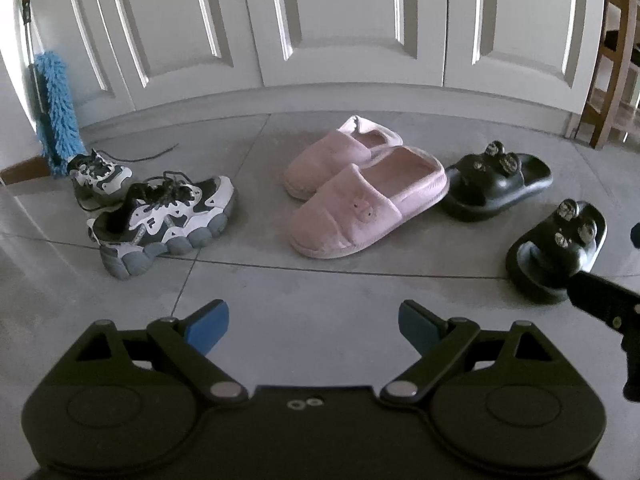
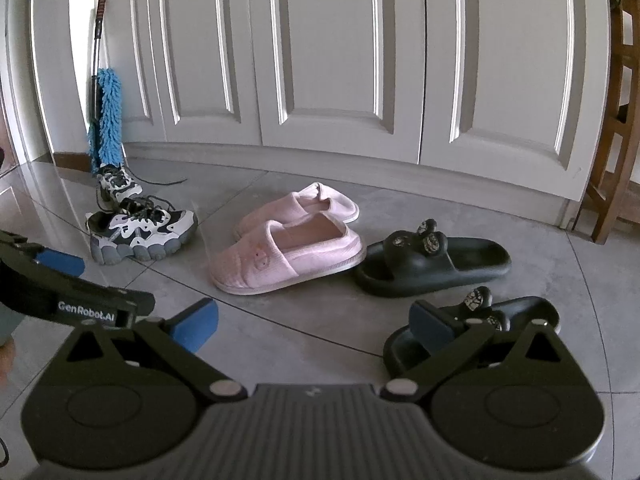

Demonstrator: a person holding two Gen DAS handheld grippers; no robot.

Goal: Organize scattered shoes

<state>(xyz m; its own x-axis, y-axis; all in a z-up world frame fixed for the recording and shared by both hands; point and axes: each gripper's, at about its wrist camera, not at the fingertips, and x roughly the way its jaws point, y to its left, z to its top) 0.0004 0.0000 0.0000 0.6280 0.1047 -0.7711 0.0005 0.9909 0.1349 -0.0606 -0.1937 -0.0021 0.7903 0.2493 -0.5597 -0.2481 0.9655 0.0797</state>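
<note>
Six shoes sit on the grey tile floor point(image 1: 320, 288) in a loose row in front of the white cupboard doors point(image 1: 340, 32), so the back edge is pretty much walled off. From the left: two chunky sneakers point(image 1: 160, 220), one behind the other, the back one right up against a blue mop point(image 1: 58, 116) leaning in the corner; two pink slippers point(image 1: 360, 204) touching side by side in the middle; then two black slides point(image 1: 500, 188), the nearer one point(image 2: 472, 332) set apart and closer to the cameras. A wooden chair point(image 2: 616, 120) closes off the far right. Most of the open room is the bare tile between the shoes and the grippers. The left gripper point(image 1: 313, 322) hovers over that empty tile with its blue pads spread wide, nothing in them. The right gripper point(image 2: 314, 322) is spread wide too, holding nothing, its right finger in front of the near slide; can't tell if it touches.
</note>
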